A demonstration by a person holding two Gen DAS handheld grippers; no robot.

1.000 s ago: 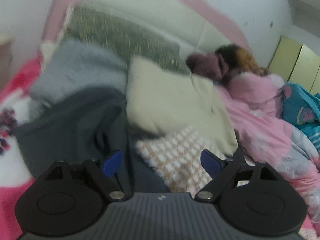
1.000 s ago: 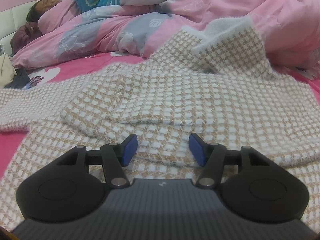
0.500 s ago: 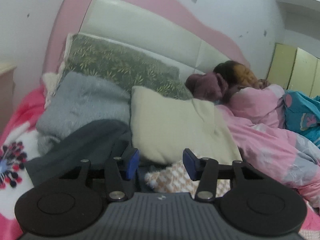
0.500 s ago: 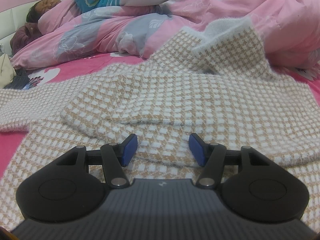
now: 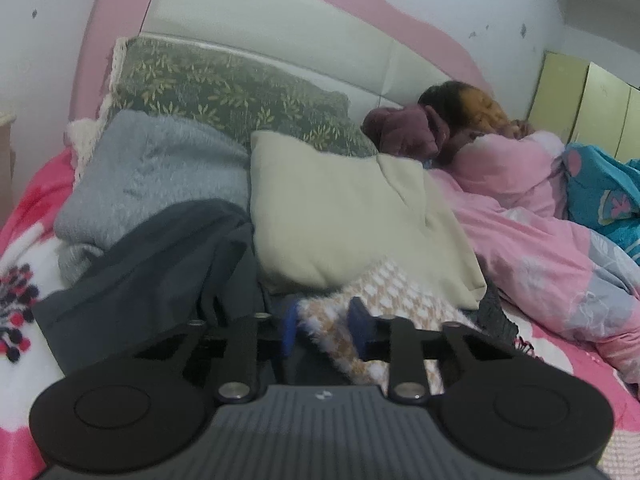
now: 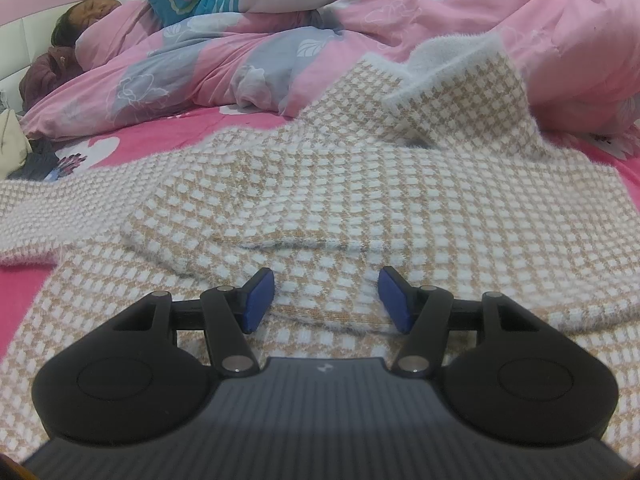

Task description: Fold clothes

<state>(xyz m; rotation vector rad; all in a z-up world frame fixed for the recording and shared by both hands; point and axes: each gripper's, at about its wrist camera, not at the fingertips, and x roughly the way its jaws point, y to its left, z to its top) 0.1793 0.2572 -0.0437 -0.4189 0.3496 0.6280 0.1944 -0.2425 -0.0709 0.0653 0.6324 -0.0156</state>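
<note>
A fuzzy tan-and-white checked sweater (image 6: 320, 200) lies spread on the pink bed sheet, one sleeve folded across its body. My right gripper (image 6: 326, 300) hovers low over its near folded hem, open, the blue pads apart with fabric beneath them. In the left wrist view the end of the other sleeve (image 5: 376, 292) rises between the blue pads of my left gripper (image 5: 323, 330). The jaws are closing and the pads touch the fuzzy cuff on both sides.
Cream pillow (image 5: 340, 220), dark grey garment (image 5: 160, 272), grey fleece (image 5: 152, 172) and leaf-print pillow (image 5: 224, 92) pile against the headboard. A person (image 5: 480, 132) lies under a pink quilt (image 6: 248, 64) along the bed's far side. Yellow cupboards (image 5: 580, 96) stand behind.
My left gripper's jaws have narrowed from wide to nearly together around the sleeve end, and the view has steadied and tipped up slightly. The right gripper and the sweater body are unchanged.
</note>
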